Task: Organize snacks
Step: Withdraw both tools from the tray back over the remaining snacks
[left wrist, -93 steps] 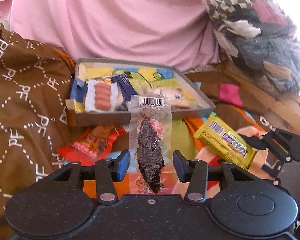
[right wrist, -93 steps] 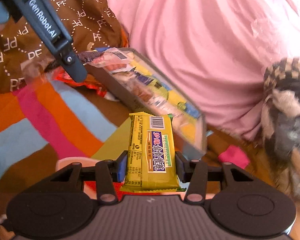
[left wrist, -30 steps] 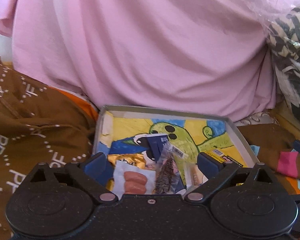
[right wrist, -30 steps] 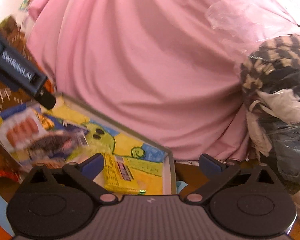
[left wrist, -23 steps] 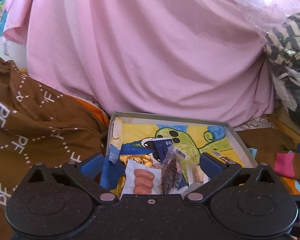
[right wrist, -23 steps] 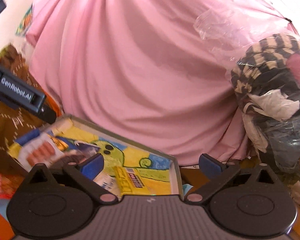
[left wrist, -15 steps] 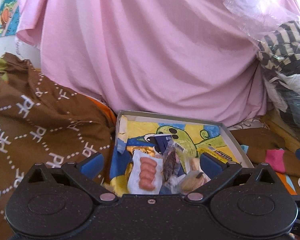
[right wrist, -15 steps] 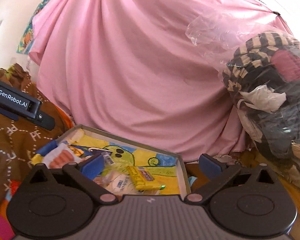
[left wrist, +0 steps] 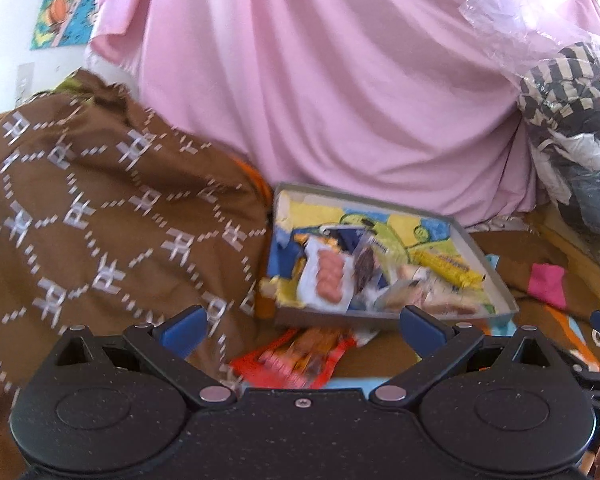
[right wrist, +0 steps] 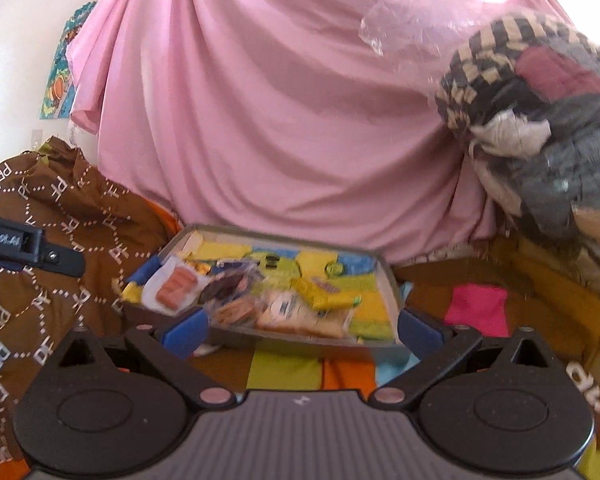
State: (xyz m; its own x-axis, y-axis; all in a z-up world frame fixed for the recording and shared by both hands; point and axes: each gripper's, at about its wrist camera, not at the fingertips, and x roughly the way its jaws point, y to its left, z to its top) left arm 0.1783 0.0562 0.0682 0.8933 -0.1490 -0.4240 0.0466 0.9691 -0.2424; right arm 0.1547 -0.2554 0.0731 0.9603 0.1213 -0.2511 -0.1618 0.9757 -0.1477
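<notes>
Both grippers hang empty in front of the tray [left wrist: 384, 314], each with its jaws spread wide and nothing between them. The left gripper [left wrist: 302, 330] sits low over a red snack packet [left wrist: 296, 356] that lies on the bedding just outside the tray's near edge, partly tucked under it. The right gripper [right wrist: 302, 330] faces the tray from the other side, above the patchwork cover [right wrist: 284, 368].

Inside the tray the snacks are heaped toward the near end: a white sausage pack [left wrist: 326, 272], a dark dried-fish pack [left wrist: 366, 266] beside it, a yellow bar [left wrist: 446, 268] lying toward the far right corner, and some biscuit packs (blurred, hard to read) along the front wall [right wrist: 272, 314]. The far half of the tray shows its bare cartoon lining.

To my eye the red packet is the one left out, so the left side looks best placed to fetch it. Done well, that means coming down with the jaws astride the packet's free end, away from the tray wall, closing on the flat crimped edge and not the puffed middle, then drawing it clear toward the near side before lifting, so the tray is not nudged. It would be tidier dropped in the open far half than on the pile. The brown blanket [left wrist: 100, 216] bunched at the left is soft and may sag under pressure.
</notes>
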